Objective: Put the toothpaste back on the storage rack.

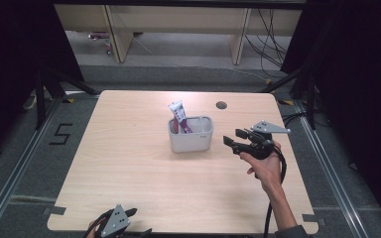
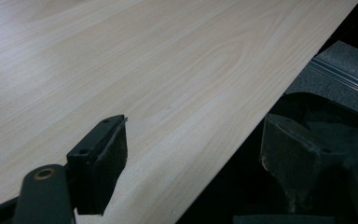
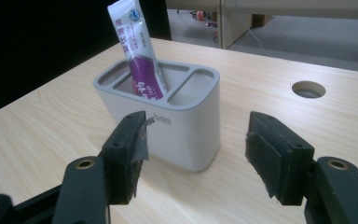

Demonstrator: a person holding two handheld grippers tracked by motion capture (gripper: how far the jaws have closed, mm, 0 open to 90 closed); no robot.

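Nearest the high view's lens, at the front left edge of the tabletop [image 1: 129, 168], sits the left hand-held gripper [image 1: 134, 223], its grey three-cornered plate on top. Its own view shows the two black jaws spread wide with nothing between them, one over the pale wood, the other hanging past the edge.

Moving right to the middle of the tabletop, one grey holder [image 1: 190, 134] stands upright. It is a squat, rounded box with a divided top; the right gripper view shows at least three slots, though the far ones are hard to count. One tube [image 1: 179, 115], white above and purple below, leans out of a slot on the holder's left side, its flat end uppermost.

Right again, the right hand-held gripper [image 1: 234, 138] hangs just beside the holder and apart from it, pointed at its right side. Its jaws stand well apart and empty, the holder's corner framed between them in its own view [image 3: 193, 156].

By my judgement the holder is stiff moulded plastic, light, with smooth walls that could slip under the pads; a grip across its narrow width or on the rim wall should hold, but a push low down may slide it. The tube looks soft and squeezable, light, likely glossy; its flat crimped end gives the pads the surest purchase, and a gentle pinch would avoid squeezing out its contents.

One round cable hole [image 1: 222, 105] lies in the tabletop behind the holder.
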